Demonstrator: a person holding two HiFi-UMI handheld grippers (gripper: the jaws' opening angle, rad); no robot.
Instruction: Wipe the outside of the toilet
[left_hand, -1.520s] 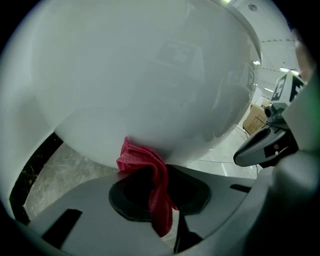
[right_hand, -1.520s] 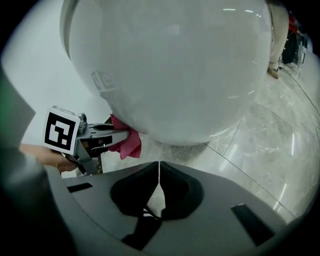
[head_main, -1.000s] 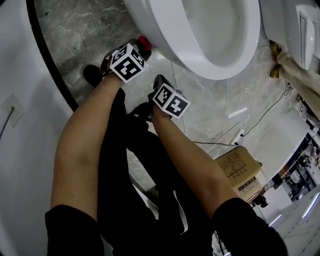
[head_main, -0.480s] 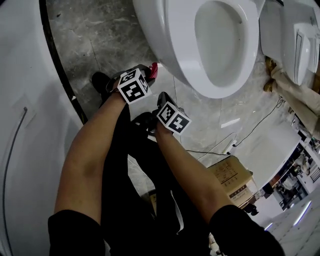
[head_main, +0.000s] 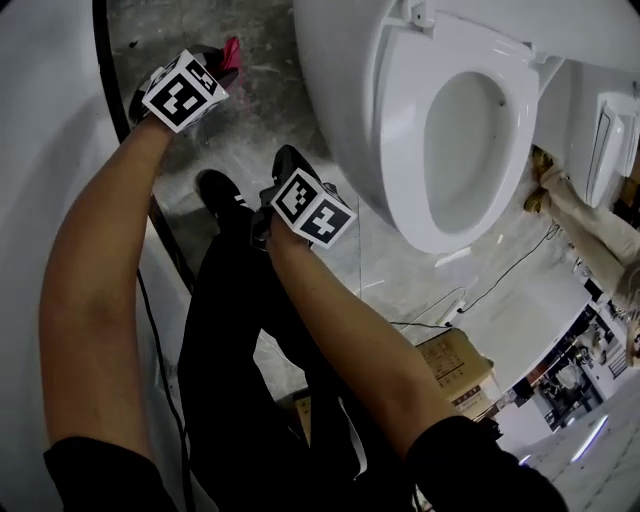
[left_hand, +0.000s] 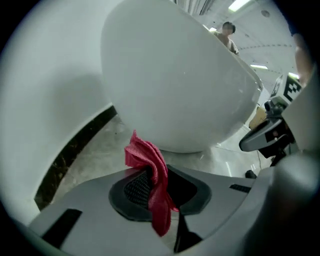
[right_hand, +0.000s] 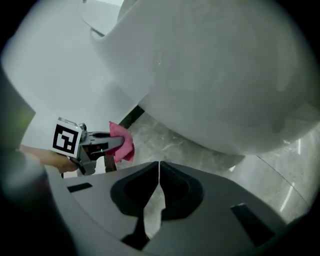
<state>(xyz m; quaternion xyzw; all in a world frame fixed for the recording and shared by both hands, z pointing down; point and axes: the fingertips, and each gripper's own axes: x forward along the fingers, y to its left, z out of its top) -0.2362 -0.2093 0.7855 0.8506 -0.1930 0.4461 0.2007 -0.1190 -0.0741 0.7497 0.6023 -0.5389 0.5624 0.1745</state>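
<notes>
1. The left gripper (left_hand: 156, 192) is clamping a red cloth (left_hand: 146, 159) at the head view's upper left, near the toilet (left_hand: 175, 85) bowl's outside and seemingly not touching it.
2. The right gripper (right_hand: 158, 172) is hovering left of centre, jaws together and empty.

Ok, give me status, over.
Left gripper shut on red cloth. Right gripper shut, empty. Cloth off the toilet bowl, not touching. Nothing seen between them.

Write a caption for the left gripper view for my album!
Left gripper shut on a red cloth, held close to the white toilet bowl.
</notes>
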